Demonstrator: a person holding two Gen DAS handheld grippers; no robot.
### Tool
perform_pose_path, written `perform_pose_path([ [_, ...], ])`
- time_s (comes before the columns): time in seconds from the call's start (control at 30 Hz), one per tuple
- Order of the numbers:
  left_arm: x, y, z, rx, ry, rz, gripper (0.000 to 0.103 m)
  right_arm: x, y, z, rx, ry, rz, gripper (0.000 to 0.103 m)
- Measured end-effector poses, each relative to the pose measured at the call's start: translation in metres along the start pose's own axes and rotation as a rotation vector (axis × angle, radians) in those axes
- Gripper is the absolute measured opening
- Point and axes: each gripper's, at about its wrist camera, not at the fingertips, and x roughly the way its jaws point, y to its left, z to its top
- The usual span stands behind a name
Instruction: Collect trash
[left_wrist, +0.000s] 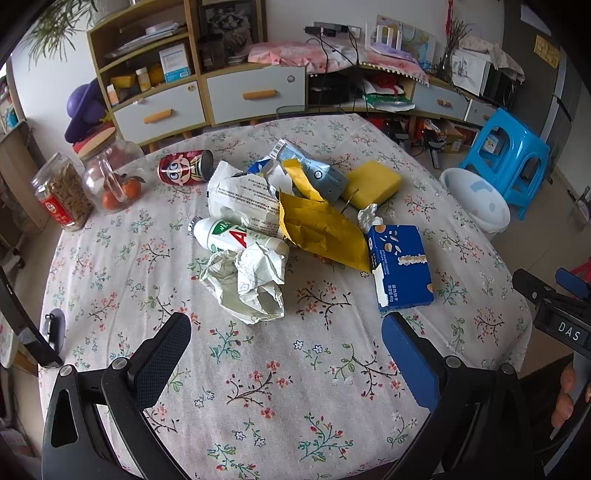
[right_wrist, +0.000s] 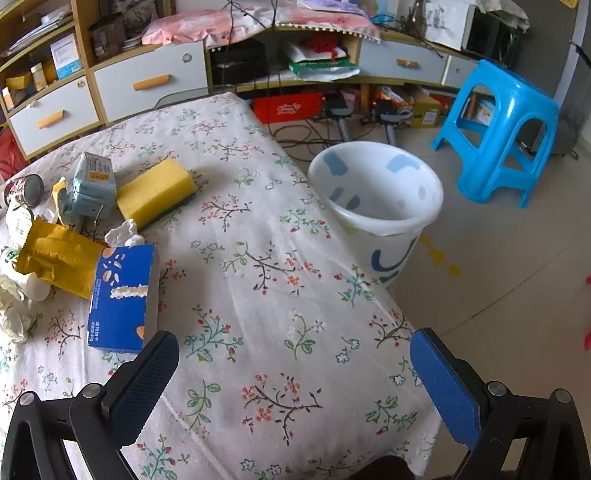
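- Left wrist view: the left gripper (left_wrist: 286, 332) hovers low in the frame over the floral tablecloth (left_wrist: 295, 387), its jaws spread wide apart and holding nothing.
- The trash sits in a heap at the centre of the frame: a crumpled white paper wad (left_wrist: 247, 284) nearest the gripper, touching a white plastic bottle (left_wrist: 236, 236) lying on its side.
- Behind them lie a torn white wrapper (left_wrist: 240, 195), a yellow foil bag (left_wrist: 321, 229) and a crushed grey-blue milk carton (left_wrist: 314, 170).
- A blue biscuit box (left_wrist: 400, 266) lies right of centre, with a small white tissue (left_wrist: 369, 216) just above it.
- A red can (left_wrist: 184, 166) lies tipped at upper left, beside two glass jars (left_wrist: 110, 177); a yellow sponge (left_wrist: 373, 182) rests at the heap's right.
- At the right edge, part of the right gripper's body (left_wrist: 554, 314) shows.
- Right wrist view: the right gripper (right_wrist: 295, 354) hangs over bare tablecloth, jaws wide apart and empty.
- The blue biscuit box (right_wrist: 122, 295) lies just beyond its left finger (right_wrist: 144, 384), possibly touching, though the angle leaves this unclear.
- A white wastebasket (right_wrist: 376, 206) stands on the floor at the table's far edge, upper right of centre, near a blue plastic stool (right_wrist: 506, 129).
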Motion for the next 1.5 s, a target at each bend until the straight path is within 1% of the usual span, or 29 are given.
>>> perform_pose_path([
  [0.33,-0.0017,0.0015,-0.0002,-0.003,-0.003,-0.011,0.103,-0.0006,-0.0013,0.0000,0.007,0.004,0.002,0.103],
  [1.5,-0.0017,0.0010,-0.0002,-0.003,-0.003,-0.011,0.103,0.0004,-0.0024,-0.0017,0.007,0.010,0.005,0.103],
])
